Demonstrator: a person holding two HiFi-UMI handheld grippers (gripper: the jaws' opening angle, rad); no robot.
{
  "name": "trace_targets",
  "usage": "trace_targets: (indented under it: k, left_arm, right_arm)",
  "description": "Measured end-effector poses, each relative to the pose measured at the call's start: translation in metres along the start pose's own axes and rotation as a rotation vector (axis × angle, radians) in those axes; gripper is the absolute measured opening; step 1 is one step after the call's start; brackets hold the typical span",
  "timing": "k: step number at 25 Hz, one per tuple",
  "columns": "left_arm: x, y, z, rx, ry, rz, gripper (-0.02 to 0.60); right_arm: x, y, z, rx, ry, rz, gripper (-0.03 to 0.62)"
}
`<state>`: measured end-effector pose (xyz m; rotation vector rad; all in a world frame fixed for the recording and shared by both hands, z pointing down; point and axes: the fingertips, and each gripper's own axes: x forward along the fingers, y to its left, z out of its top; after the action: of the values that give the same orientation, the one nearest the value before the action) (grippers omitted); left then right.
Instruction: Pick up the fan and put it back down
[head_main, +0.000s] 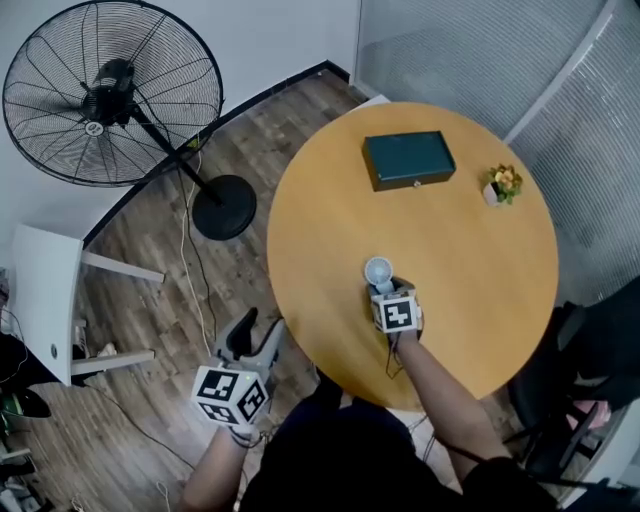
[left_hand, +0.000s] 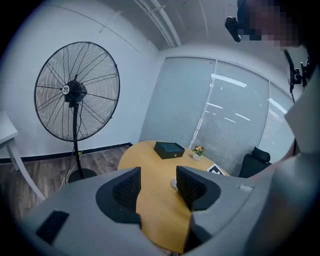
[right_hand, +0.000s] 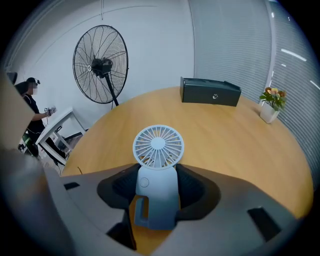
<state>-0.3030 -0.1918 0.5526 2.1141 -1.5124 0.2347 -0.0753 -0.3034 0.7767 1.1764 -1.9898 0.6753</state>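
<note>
The round wooden tabletop (head_main: 470, 260) carries a dark green box (head_main: 408, 159) near its far edge and a small potted flower plant (head_main: 503, 185) by its far right edge. A small white fan (head_main: 379, 271) is upright toward the near edge; whether its base touches the tabletop cannot be told.

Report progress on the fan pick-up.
Done: the right gripper straddles the small fan, which is upright on the table. In hand: the grasp; whether the pads press yet is unclear. Remaining, apparently: lift, then set it back down. The left gripper is open and empty.
</note>
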Motion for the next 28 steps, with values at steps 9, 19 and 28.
trace_targets:
  k: [9, 19, 28]
  left_arm:
    - [-0.004, -0.005, 0.007, 0.014, -0.020, -0.004, 0.219]
    - [0.007, -0.053, 0.043, 0.059, -0.085, -0.073, 0.218]
    - [0.018, -0.119, 0.099, 0.143, -0.191, -0.124, 0.216]
  right_arm:
    - [-0.026, -0.009, 0.004, 0.057, -0.068, -0.015, 0.279]
    - [-0.170, -0.047, 0.093, 0.172, -0.397, -0.034, 0.178]
    - [-0.296, -0.056, 0.146, 0.137, -0.667, -0.012, 0.035]
